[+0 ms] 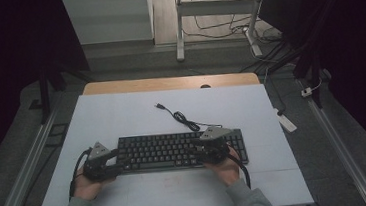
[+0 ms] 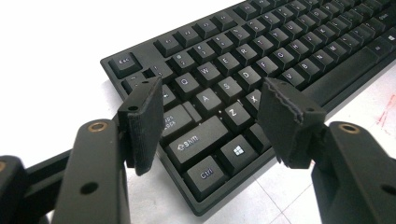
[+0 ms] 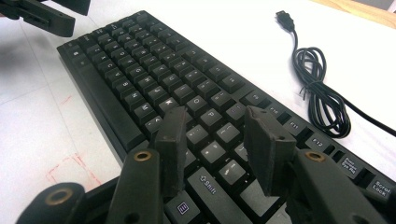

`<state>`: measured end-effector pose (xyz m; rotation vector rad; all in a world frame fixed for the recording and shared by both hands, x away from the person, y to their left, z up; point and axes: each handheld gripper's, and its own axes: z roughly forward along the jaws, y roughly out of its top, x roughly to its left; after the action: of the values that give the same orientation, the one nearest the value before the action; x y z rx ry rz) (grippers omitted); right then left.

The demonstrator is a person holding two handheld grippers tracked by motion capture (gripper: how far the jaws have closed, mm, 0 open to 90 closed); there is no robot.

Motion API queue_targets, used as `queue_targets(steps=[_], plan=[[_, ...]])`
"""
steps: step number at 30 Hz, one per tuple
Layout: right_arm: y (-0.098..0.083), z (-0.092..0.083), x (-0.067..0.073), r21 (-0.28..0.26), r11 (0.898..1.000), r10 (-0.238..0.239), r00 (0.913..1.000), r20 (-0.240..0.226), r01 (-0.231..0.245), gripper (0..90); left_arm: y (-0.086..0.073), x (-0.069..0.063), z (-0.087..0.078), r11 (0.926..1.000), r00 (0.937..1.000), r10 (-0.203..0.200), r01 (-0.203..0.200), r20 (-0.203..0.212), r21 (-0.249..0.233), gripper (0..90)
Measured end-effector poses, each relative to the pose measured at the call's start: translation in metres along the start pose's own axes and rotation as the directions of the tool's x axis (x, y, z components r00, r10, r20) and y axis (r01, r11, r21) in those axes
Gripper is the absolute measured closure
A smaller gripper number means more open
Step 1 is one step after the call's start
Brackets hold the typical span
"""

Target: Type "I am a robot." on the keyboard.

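High view: I see left gripper (image 1: pixel 112 165) and right gripper (image 1: pixel 201 154) jaws wide, empty, hiding keyboard (image 1: pixel 165 149) ends; legends unreadable, mid-frame.

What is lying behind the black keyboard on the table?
Behind the keyboard lies its coiled black cable, ending in a USB plug. Where the cable joins the keyboard is covered by the right gripper.

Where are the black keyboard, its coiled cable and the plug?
Black plastic keyboard (image 1: pixel 175 151): high view, middle key rows.
Coiled black cable (image 3: pixel 322 100): right gripper view, the looped bundle.
Black plug (image 3: pixel 283 17): right gripper view, cable's free end.
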<state>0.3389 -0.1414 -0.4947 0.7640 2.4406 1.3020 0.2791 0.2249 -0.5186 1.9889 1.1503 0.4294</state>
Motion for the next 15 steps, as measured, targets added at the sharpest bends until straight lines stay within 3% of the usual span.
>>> queue_targets(steps=[9, 15], plan=[[-0.004, -0.004, 0.001, 0.004, 1.0, -0.001, 1.0, -0.002, 0.001, 58.9, 0.005, -0.004, 0.002, 0.9999, 0.9999, 0.014, -0.014, 0.009, -0.004, 41.7], [-0.011, -0.012, -0.002, 0.004, 1.0, 0.009, 0.9999, 0.007, -0.009, 58.5, 0.011, -0.012, 0.007, 0.9991, 0.9983, 0.043, -0.043, 0.041, -0.004, 49.2]])
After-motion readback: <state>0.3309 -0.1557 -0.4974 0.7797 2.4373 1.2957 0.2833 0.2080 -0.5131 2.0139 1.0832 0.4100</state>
